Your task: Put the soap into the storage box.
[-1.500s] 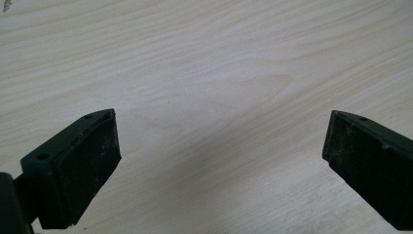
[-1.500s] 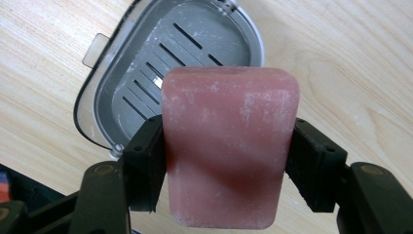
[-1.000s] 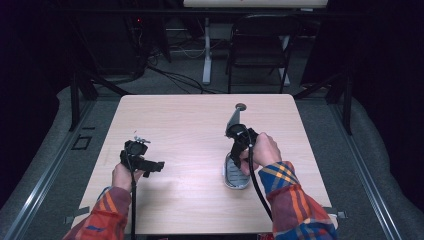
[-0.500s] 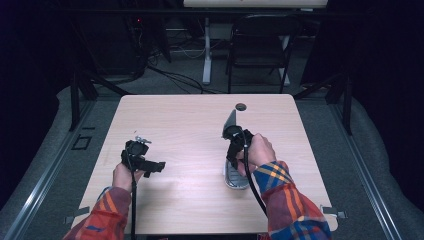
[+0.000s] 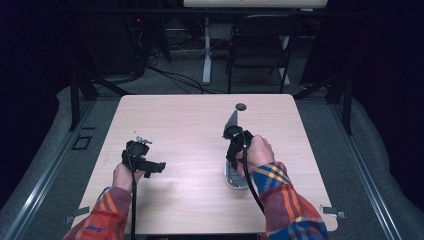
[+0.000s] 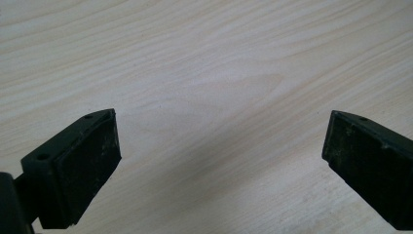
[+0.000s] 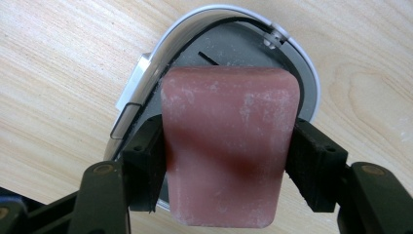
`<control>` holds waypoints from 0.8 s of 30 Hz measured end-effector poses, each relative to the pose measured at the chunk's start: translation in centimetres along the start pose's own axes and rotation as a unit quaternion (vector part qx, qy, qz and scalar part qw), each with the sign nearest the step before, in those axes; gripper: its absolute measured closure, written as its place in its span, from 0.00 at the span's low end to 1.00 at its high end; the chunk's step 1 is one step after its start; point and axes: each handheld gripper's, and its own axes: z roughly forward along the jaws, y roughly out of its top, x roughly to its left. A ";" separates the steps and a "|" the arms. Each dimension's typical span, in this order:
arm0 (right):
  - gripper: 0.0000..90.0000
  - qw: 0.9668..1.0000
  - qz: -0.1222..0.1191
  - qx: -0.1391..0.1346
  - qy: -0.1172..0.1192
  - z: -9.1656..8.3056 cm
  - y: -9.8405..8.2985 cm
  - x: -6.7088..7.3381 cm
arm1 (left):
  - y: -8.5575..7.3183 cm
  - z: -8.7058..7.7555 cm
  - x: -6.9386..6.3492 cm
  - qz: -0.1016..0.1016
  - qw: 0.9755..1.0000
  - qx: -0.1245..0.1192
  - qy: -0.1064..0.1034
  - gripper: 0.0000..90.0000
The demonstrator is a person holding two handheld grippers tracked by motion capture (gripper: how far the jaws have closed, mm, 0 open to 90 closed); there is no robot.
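Observation:
My right gripper [image 7: 229, 163] is shut on a reddish-brown soap bar [image 7: 229, 122], its black pads [image 7: 146, 161] pressing both long sides. Right under the bar lies a grey soap dish with a white rim [image 7: 297, 58] on the wooden table. In the high view the right gripper [image 5: 234, 150] stands over that dish [image 5: 235, 179] at the table's right half. At the left front, my left gripper [image 5: 150, 165] is held just above the wood. Its jaws [image 6: 219, 165] are open wide with bare table between them.
The pale wooden table [image 5: 185, 125] has a small round cable hole [image 5: 241, 106] near its far edge. A dark chair [image 5: 260, 45] and a table leg [image 5: 206, 50] with cables stand on the floor beyond it.
My right gripper has shifted slightly left and toward the person with the soap bar, staying over the dish. The left gripper has not moved.

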 end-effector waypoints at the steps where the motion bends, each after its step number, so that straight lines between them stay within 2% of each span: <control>1: 0.41 1.000 0.000 0.000 0.000 0.0 0.0 0.0 | 0.0 0.0 0.0 0.000 1.000 0.000 0.000 0.01; 3: 0.41 1.000 -0.006 0.008 -0.004 0.0 0.1 -0.1 | 0.0 0.0 0.0 0.001 1.000 0.000 0.001 0.01; 6: 0.41 1.000 0.001 0.006 -0.001 0.1 0.1 -0.1 | 0.0 0.0 0.0 0.001 1.000 0.000 0.001 0.01; 8: 0.41 1.000 0.011 -0.007 0.009 0.2 -0.1 -0.2 | 0.0 0.0 0.0 0.001 1.000 0.000 0.001 0.01; 10: 0.41 1.000 0.002 0.007 0.009 0.0 -0.1 -0.4 | 0.0 0.0 0.0 0.001 1.000 0.000 0.001 0.01; 12: 0.41 1.000 0.005 0.005 0.014 0.0 -0.2 -0.5 | 0.0 0.0 0.0 0.001 1.000 0.000 0.001 0.01; 13: 0.41 0.999 0.017 -0.011 0.025 0.2 -0.3 -0.4 | 0.0 0.0 0.0 0.001 1.000 0.000 0.002 0.01; 14: 0.43 1.000 0.000 0.006 0.021 -0.2 -0.2 -0.7 | 0.0 0.0 0.0 0.001 1.000 0.000 0.002 0.01; 15: 0.44 1.000 -0.004 0.005 0.023 -0.5 -0.3 -0.7 | 0.0 0.0 0.0 0.002 1.000 0.002 0.001 0.01; 17: 0.46 0.999 0.006 -0.019 0.038 -0.6 -0.7 -0.7 | 0.0 0.0 0.0 0.002 1.000 0.002 0.001 0.01; 19: 0.48 0.999 -0.005 -0.011 0.037 -1.0 -0.9 -0.9 | 0.0 0.0 0.0 0.003 1.000 0.001 0.001 0.01; 20: 0.50 0.999 0.001 -0.024 0.044 -0.9 -1.2 -1.0 | 0.0 0.0 0.0 0.004 1.000 0.001 0.002 0.01; 21: 0.50 0.999 0.001 -0.024 0.044 -0.9 -1.2 -1.0 | 0.0 0.0 0.0 0.004 1.000 0.001 0.002 0.01; 23: 0.50 0.999 -0.014 -0.026 0.044 -1.3 -1.5 -1.2 | 0.0 0.0 -0.1 0.004 1.000 0.001 0.002 0.01; 24: 0.50 0.999 -0.014 -0.026 0.044 -1.3 -1.5 -1.2 | 0.0 0.0 -0.1 0.003 1.000 0.001 0.002 0.01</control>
